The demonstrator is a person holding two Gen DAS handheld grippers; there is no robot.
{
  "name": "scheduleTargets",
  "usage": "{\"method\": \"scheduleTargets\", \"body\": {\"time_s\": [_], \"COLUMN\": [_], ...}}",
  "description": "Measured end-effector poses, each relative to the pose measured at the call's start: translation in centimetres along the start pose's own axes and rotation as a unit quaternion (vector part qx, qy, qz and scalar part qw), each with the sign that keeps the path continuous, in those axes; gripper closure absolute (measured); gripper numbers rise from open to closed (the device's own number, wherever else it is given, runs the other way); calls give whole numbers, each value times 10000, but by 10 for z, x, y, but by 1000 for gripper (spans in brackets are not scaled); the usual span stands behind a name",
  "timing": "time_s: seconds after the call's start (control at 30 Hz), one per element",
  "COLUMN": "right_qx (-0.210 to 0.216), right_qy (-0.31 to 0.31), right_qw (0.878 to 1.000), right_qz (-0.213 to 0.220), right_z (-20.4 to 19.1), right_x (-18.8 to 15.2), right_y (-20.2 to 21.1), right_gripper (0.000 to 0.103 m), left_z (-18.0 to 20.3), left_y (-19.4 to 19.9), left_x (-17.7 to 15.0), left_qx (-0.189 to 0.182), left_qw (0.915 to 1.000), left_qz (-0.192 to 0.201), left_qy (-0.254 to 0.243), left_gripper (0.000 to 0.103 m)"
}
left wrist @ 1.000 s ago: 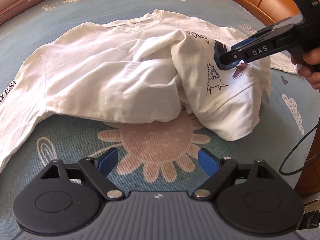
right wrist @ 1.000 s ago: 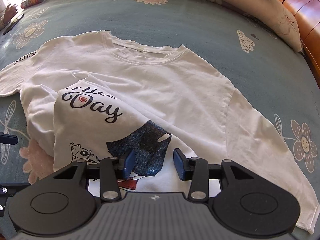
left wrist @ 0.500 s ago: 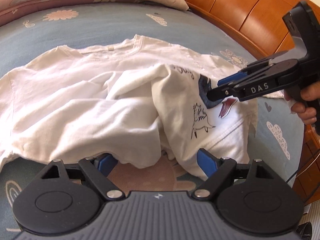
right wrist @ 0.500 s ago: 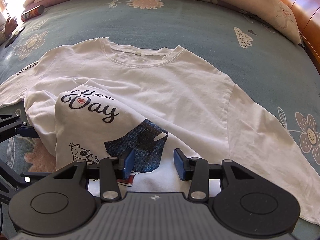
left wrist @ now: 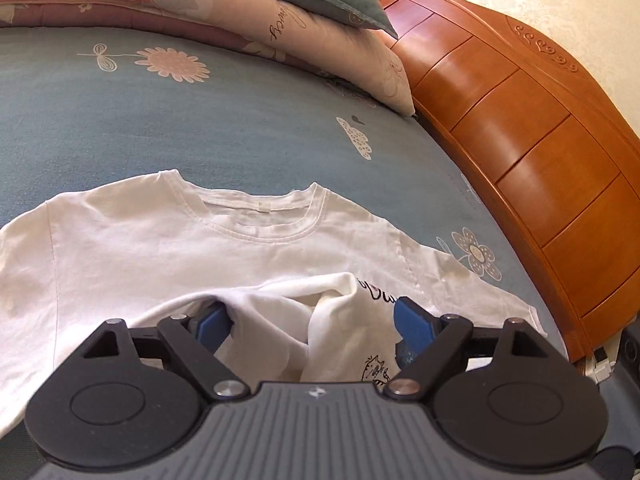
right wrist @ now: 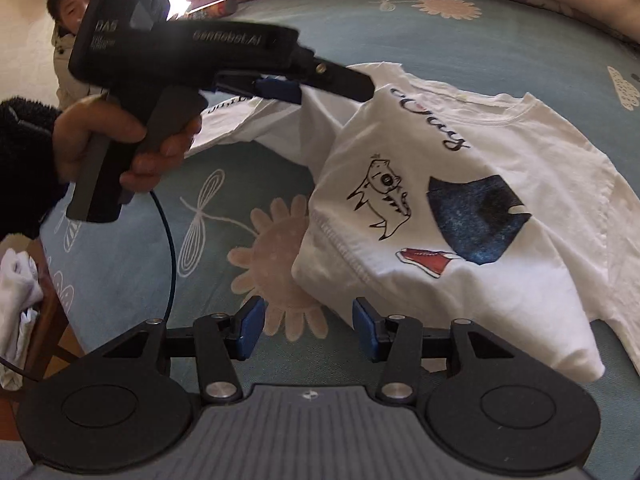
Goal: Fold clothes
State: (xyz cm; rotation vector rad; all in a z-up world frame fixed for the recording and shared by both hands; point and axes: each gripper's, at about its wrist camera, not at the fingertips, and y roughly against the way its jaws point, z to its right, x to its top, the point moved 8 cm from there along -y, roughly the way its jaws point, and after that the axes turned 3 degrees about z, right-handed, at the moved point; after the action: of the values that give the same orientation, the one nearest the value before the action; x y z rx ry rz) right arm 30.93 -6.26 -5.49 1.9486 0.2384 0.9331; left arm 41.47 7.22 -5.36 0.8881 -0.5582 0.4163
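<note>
**White T-shirt half folded, loose in the left tool's reach**

White cotton bunched between the pads of the left tool (left wrist: pixel 312 326), jaws spread wide and not seen pressing on the cloth. A ridge of fabric draped over one finger in the right wrist view, more hooked than gripped. Right tool (right wrist: pixel 308 328) low over the blue flowered bed sheet (right wrist: pixel 132 264), jaws opening, nothing between them, the shirt's hem just beyond one pad.

T-shirt (left wrist: pixel 160 248) spread on the bed, collar toward the pillows (left wrist: pixel 320 40), lower part turned up so the printed side faces upward and sits skewed.

Likely trouble:
- Slipping of the hooked ridge off the finger on any lift, for want of a real pinch, leaving the fold crumpled.
- Pinching several layers at once in that bunch, dragging the whole shirt sideways.
- Snagging of the cable (right wrist: pixel 168 240) below the hand (right wrist: pixel 120 140) on the bed edge.

Containers: none in view, so nothing to report inside any.
</note>
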Motion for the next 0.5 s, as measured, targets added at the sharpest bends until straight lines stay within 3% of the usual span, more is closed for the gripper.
{"method": "scheduleTargets", "body": {"time_s": [0.03, 0.13, 0.27, 0.37, 0.5], "right_qx": [30, -622, -1184, -1503, -1671], "right_qy": [172, 645, -53, -489, -858], "right_qw": [9998, 9960, 9923, 9861, 9805], "right_qz": [-103, -17, 348, 516, 575], "right_z": [-7, 14, 83, 132, 158], "right_x": [-3, 10, 42, 61, 76], "right_y": [-9, -25, -26, -27, -31], "right_gripper": [50, 50, 50, 50, 50], "left_z": [-3, -13, -33, -49, -34], "left_y": [1, 7, 15, 6, -1], "left_x": [2, 13, 32, 44, 45], "left_qx": [13, 117, 543, 822, 711], "left_qw": [10000, 9999, 9977, 9961, 9957], "left_qz": [-10, -3, 275, 191, 109], "left_qy": [52, 28, -295, -254, -586], "left_gripper": [18, 18, 17, 17, 17]}}
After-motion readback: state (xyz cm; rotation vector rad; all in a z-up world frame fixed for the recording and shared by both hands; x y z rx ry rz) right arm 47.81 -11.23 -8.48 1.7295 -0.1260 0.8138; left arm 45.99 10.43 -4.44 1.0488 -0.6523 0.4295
